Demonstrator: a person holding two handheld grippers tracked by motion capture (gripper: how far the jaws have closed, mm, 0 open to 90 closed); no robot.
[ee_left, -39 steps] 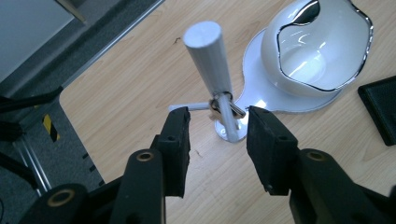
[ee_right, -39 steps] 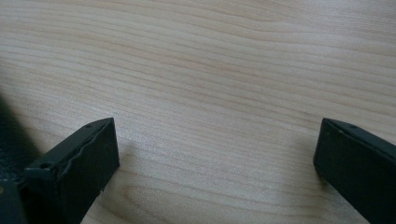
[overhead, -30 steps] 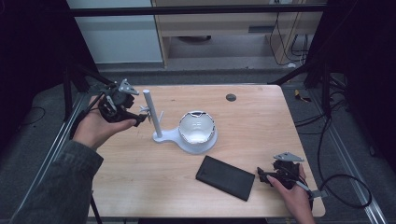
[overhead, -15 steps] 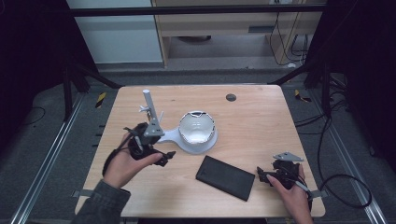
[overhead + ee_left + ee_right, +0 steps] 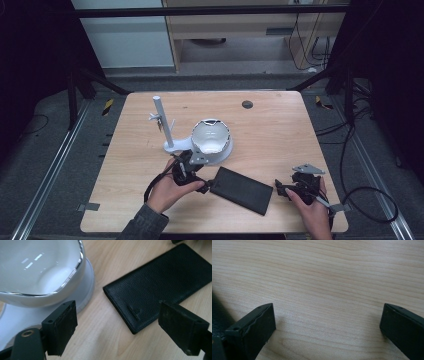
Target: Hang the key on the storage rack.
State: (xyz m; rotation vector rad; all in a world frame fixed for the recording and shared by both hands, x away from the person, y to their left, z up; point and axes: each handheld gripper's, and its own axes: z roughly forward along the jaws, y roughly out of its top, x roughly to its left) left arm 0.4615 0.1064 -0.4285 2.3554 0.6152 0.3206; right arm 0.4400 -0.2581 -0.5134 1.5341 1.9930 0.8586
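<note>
The flat black leather wallet (image 5: 241,190) lies near the front edge of the light wooden table (image 5: 280,130), with bare wood all around it. The left gripper (image 5: 204,186) is at its left end, jaws wide apart after opening more, holding nothing. It has come down from beside the white stand with a shiny bowl (image 5: 212,142). The right gripper (image 5: 280,190) sits just right of the wallet, wide open and empty, unmoved.
</note>
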